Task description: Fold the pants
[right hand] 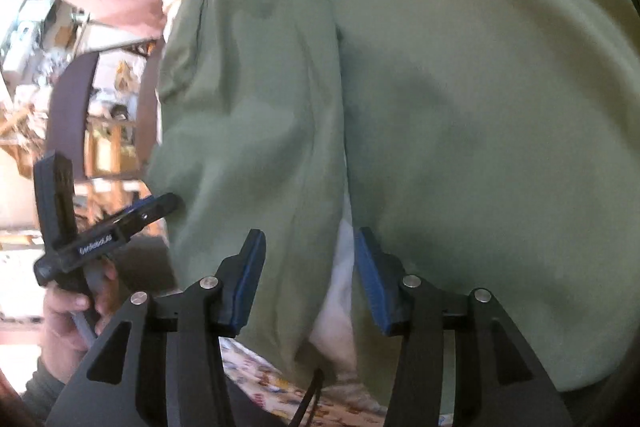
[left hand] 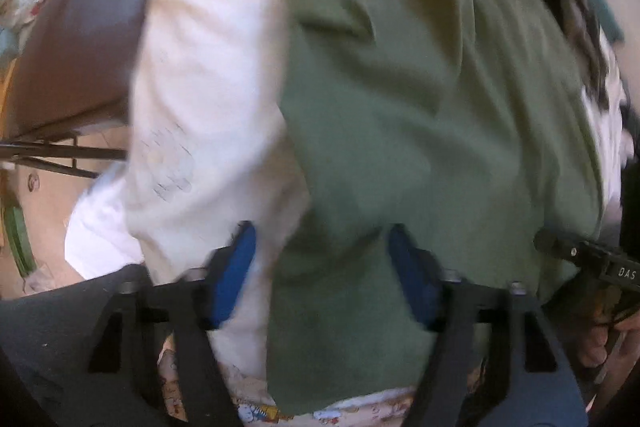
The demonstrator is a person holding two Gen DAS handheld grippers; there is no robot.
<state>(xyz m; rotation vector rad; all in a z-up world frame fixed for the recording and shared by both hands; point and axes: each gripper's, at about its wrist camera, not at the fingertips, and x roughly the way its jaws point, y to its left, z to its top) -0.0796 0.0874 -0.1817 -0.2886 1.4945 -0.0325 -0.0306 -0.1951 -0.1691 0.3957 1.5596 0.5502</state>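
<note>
- Olive-green cotton pants lie lengthwise away from both tools, on pale patterned bedding.
- Left gripper and right gripper straddle cloth, fingers half-open, gripping nothing.

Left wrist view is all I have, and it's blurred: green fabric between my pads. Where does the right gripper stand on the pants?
Observer: The right gripper is open, its pads either side of a gap in the green pants where white cloth shows.
Operator: Any drawstring near it?
Observer: A thin black cord lies below that gap; I cannot tell what it belongs to.
Operator: And my left gripper from there?
Observer: The left gripper has its tip at the pants' left edge; whether it touches is unclear.
</note>
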